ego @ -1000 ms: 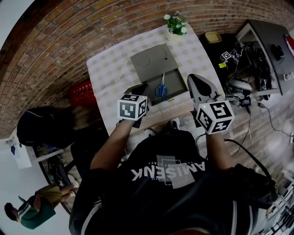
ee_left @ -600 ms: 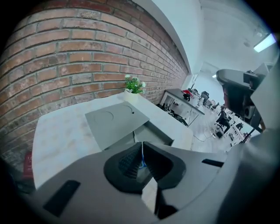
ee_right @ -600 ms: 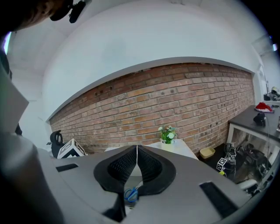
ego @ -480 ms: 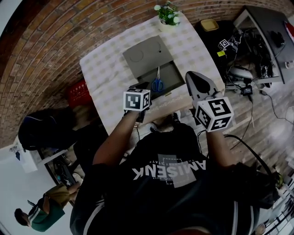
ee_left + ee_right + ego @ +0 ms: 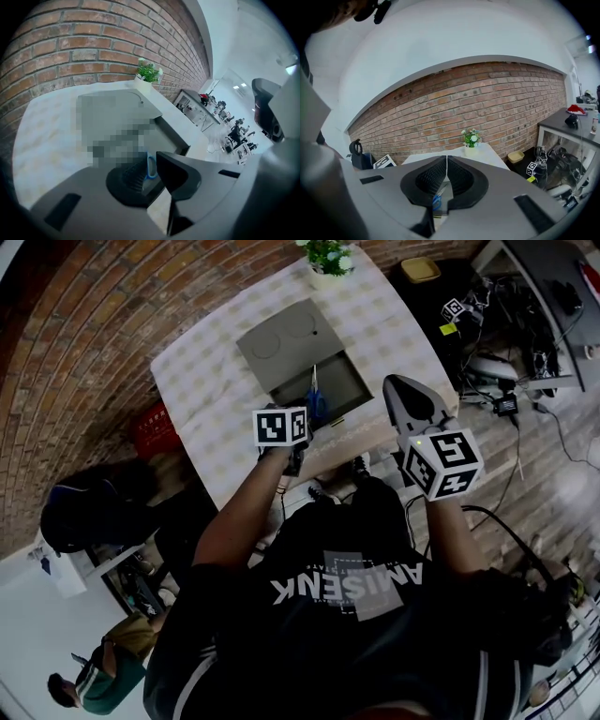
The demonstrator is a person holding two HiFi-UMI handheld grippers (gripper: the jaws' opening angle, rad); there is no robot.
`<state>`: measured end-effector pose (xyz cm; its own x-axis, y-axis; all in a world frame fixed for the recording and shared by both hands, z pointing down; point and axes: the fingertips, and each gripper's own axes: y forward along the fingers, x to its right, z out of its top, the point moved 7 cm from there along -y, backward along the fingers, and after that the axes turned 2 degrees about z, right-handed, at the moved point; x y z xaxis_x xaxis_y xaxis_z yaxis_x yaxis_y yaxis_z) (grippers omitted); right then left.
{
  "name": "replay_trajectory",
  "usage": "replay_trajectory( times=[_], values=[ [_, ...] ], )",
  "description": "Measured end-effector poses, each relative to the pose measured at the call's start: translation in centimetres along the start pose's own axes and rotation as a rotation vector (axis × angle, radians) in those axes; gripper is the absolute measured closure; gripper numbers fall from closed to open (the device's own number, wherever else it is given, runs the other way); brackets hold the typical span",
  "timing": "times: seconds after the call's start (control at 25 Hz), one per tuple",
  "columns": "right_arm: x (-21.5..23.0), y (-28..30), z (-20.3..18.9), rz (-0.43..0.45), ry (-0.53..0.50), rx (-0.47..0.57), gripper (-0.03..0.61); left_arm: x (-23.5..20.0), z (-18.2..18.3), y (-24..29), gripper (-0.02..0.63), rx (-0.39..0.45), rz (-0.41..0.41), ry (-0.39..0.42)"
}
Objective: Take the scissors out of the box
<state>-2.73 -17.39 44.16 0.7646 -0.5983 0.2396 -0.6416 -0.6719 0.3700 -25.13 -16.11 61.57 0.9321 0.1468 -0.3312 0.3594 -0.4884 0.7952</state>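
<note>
The blue-handled scissors (image 5: 313, 401) lie in the tray of the open grey box (image 5: 345, 381), blades toward the raised lid. My left gripper (image 5: 302, 418) hangs right over their handles at the tray's near edge; its marker cube hides the jaws in the head view. In the left gripper view the left gripper (image 5: 153, 165) shows jaws that have just been opening a little. A blue handle loop (image 5: 151, 165) shows in the narrow gap, below the pads and not pressed by them. My right gripper (image 5: 400, 383) stays shut and empty, right of the box; the right gripper (image 5: 446, 157) looks over the table.
A checked cloth covers the table (image 5: 206, 381) by a brick wall. A potted plant (image 5: 325, 257) stands at the far edge behind the box lid (image 5: 281, 338). A yellow bowl (image 5: 422, 270), cables and desks fill the floor at right. Another person (image 5: 94, 676) is at lower left.
My left gripper has come down and forward from in front of the box to just above the scissors' handles. The right gripper has sunk slightly beside the box.
</note>
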Motion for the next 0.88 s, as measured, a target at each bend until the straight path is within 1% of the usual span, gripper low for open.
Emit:
replay_trajectory(
  times=[0.08,0.2,0.32,0.44,0.56,0.76,0.88],
  values=[
    [0.5,0.0,-0.3,-0.005,0.007,-0.004,0.537,0.1,-0.2,0.7,0.546,-0.023,-0.009,0.000],
    [1.3,-0.1,-0.6,-0.019,0.019,-0.010,0.537,-0.2,-0.4,1.6,0.542,-0.051,0.019,-0.007],
    [2.0,-0.2,-0.6,-0.033,0.024,-0.012,0.537,-0.4,-0.6,2.6,0.514,-0.076,0.027,0.001],
    [2.8,-0.4,-0.8,-0.045,0.031,-0.018,0.537,-0.6,-0.7,3.6,0.499,-0.094,0.035,-0.015],
    [3.7,-0.6,-1.2,-0.059,0.044,-0.027,0.537,-0.4,-0.9,4.5,0.499,-0.127,0.046,-0.011],
    [4.8,-0.4,-0.9,-0.049,0.058,-0.023,0.537,-0.6,-0.9,5.8,0.497,-0.160,0.122,0.001],
    [5.4,-0.4,-0.7,-0.047,0.049,-0.018,0.537,-0.4,-0.9,6.4,0.496,-0.190,0.124,0.002]
  ],
)
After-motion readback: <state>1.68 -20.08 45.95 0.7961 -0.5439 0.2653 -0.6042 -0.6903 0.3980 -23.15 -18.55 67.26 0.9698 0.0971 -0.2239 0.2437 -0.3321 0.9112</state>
